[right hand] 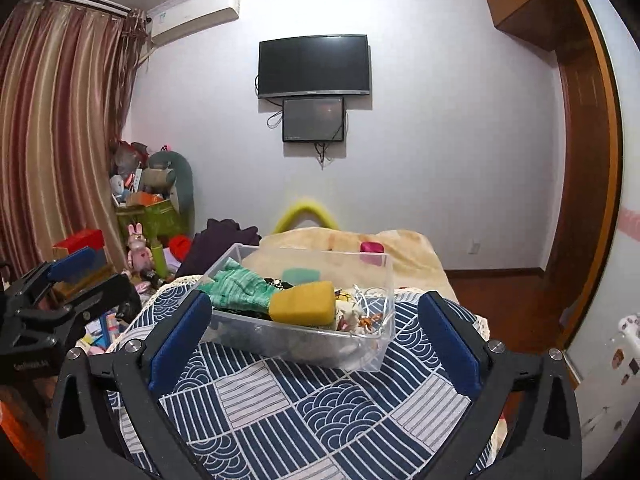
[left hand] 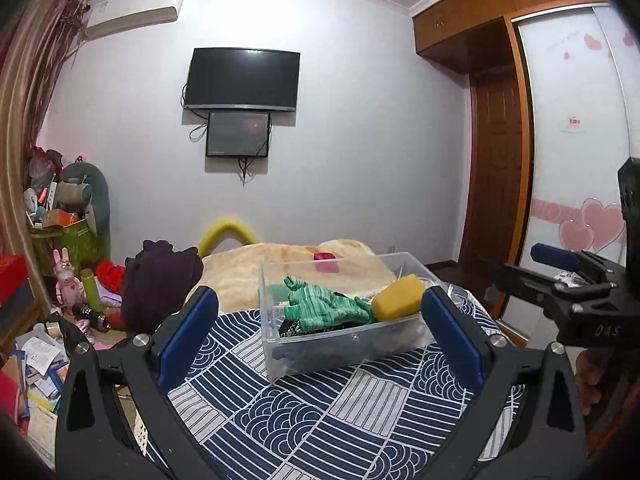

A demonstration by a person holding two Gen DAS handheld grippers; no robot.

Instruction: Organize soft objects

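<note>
Two handheld grippers face a clear plastic bin (left hand: 340, 344) that sits on a surface covered with a navy and white patterned cloth (left hand: 320, 412).

From the left wrist camera, the left gripper (left hand: 320, 320) has its blue-padded fingers spread wide apart, holding nothing, with the bin between and just beyond them. Inside the bin lie a green knitted glove (left hand: 324, 304) and a yellow sponge (left hand: 396, 296), the sponge to the right of the glove and resting against the bin's near wall. Beyond the bin is a beige blanket (left hand: 296, 264) with a small pink object (left hand: 325, 256) on it. A television (left hand: 243, 79) hangs on the far wall. The other gripper appears at the right edge.

From the right wrist camera, the right gripper (right hand: 314, 336) is likewise spread wide and empty, hovering near the bin (right hand: 360, 356). The yellow sponge (right hand: 302, 304) lies at the front, the green glove (right hand: 240, 286) to its left, a teal sponge (right hand: 300, 275) behind, and small mixed items at the right end. Striped curtains (right hand: 60, 128) hang on the left, and the left gripper (right hand: 86, 272) shows at the left edge, jaws parted.
</note>
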